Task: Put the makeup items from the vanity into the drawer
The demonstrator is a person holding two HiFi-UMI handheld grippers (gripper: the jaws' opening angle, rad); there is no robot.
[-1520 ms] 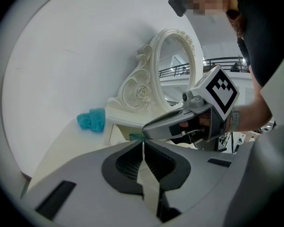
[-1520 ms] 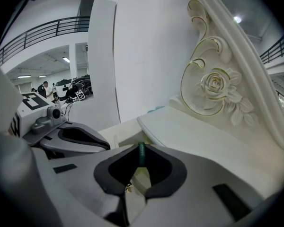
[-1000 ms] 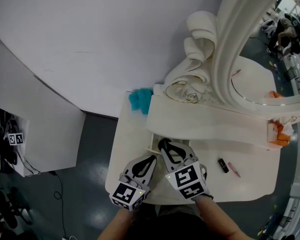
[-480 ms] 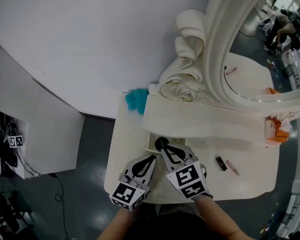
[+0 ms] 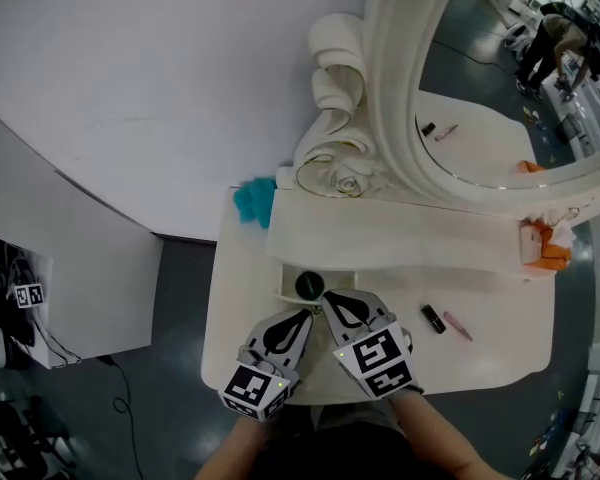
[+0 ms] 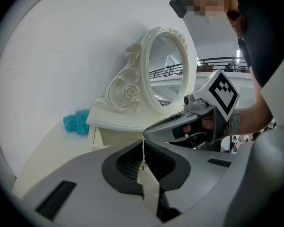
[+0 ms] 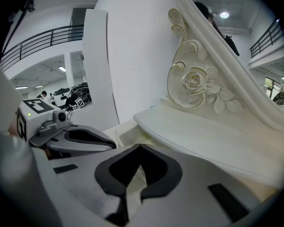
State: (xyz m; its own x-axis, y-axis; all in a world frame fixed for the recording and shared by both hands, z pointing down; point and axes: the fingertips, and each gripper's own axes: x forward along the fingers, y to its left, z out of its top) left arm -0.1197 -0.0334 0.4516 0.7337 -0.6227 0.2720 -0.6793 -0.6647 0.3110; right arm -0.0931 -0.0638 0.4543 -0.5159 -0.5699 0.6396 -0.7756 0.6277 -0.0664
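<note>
A small drawer stands open in the white vanity, and a round black compact lies inside it. On the tabletop to the right lie a black lipstick and a thin pink stick. My right gripper is shut and empty, its tip just right of the compact. My left gripper is also shut, close beside it over the table's front. In the left gripper view the left gripper shows closed jaws with the right gripper's fingers just ahead. The right gripper is closed in its own view too.
A raised shelf runs above the drawer, with the oval mirror and its carved frame behind. A teal fluffy thing sits at the back left corner, and an orange item at the shelf's right end. Grey floor lies left of the vanity.
The right gripper's tip has come back off the black compact, which now shows whole in the drawer. The head view has shifted, so the vanity sits further left. The left gripper stays put.
</note>
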